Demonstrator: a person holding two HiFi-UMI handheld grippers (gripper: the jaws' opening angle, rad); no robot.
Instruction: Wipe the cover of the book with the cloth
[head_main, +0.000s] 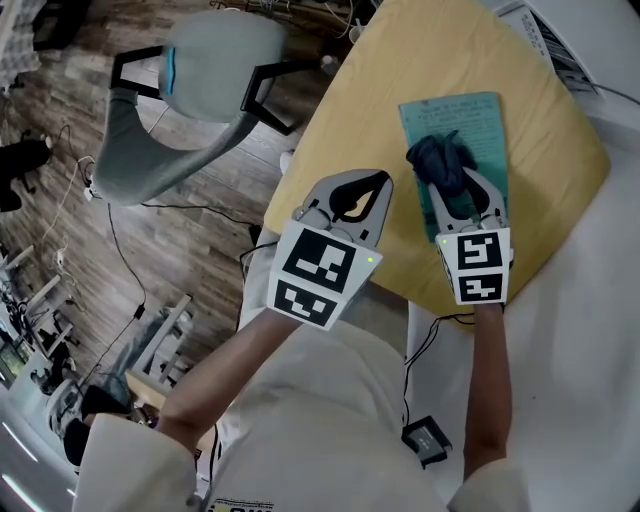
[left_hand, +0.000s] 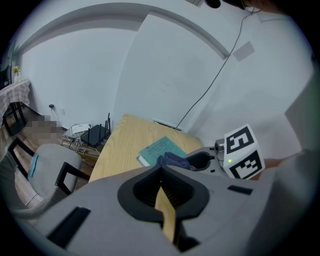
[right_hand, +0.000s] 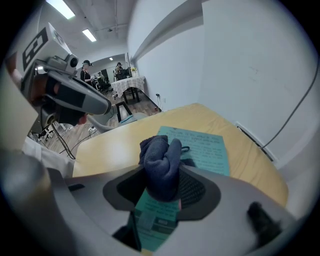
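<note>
Wood-plank floor (head_main: 120, 260) fills the left of the head view, with a grey chair (head_main: 215, 70) standing on it beside a pale wooden table (head_main: 360, 130) with rounded corners. A teal book (head_main: 480, 125) lies flat on the table's far right part, cover up. A dark blue cloth (head_main: 442, 160) sits bunched on the near left part of that cover, and the right gripper (head_main: 460, 185) reaches over the book's near edge with its jaws on either side of the cloth. The left gripper (head_main: 372, 185) hangs over the table's near edge, just left of the book and clear of it.

From the left gripper view, the jaws are pressed together at the tips with nothing between them — only a sliver of tabletop shows below where they meet. Beyond them lie the book and the cloth, and a black router (left_hand: 97, 134) stands on the floor past the table, by a white wall with a thin cable (left_hand: 210, 85) running down it.

From the right gripper view, the jaws pinch the cloth, which stands up between them as a rolled wad. The book's cover lies under it and stretches away across the table — printed lines show, too small to read.
</note>
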